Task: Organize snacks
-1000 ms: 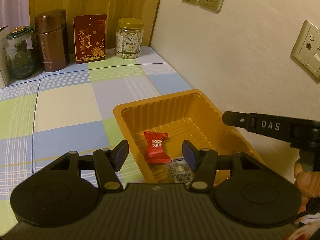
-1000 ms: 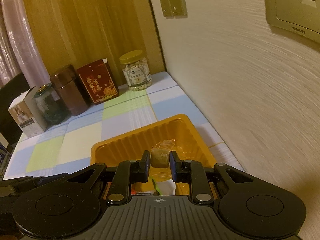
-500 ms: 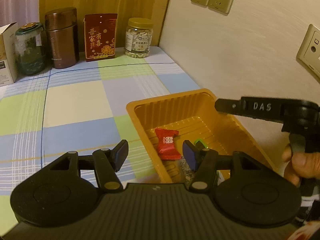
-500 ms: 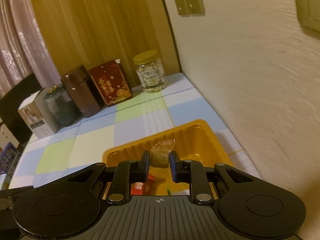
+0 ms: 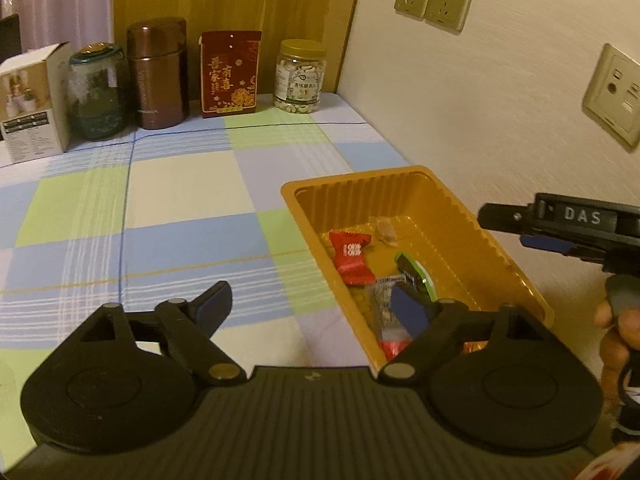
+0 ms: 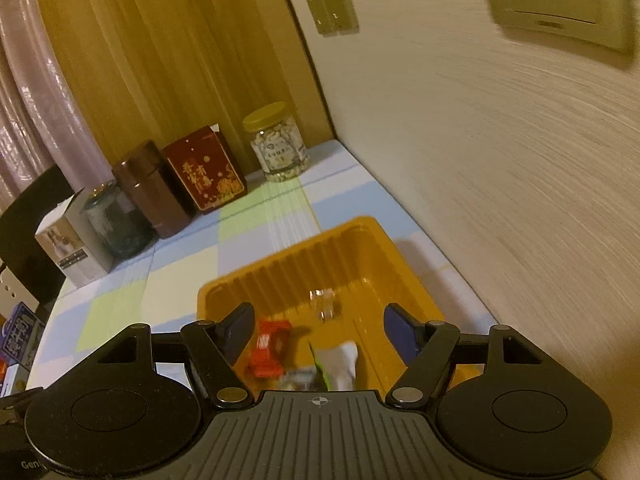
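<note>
Now both wide: right hand-held gripper above orange tray, left hand-held gripper straddling its near rim.

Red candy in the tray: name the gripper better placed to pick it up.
Right, probably. The right gripper hangs open over the orange tray, the red candy framed between its fingers. The left gripper, also open, straddles the tray's rim.

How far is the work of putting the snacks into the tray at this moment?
Done: the orange tray holds a red candy, a clear-wrapped candy, a green-edged packet and one more packet. In hand: nothing; the right gripper is open above the tray and the left gripper is open too. Left: no loose snack shows on the tablecloth, so little seems to remain.
</note>
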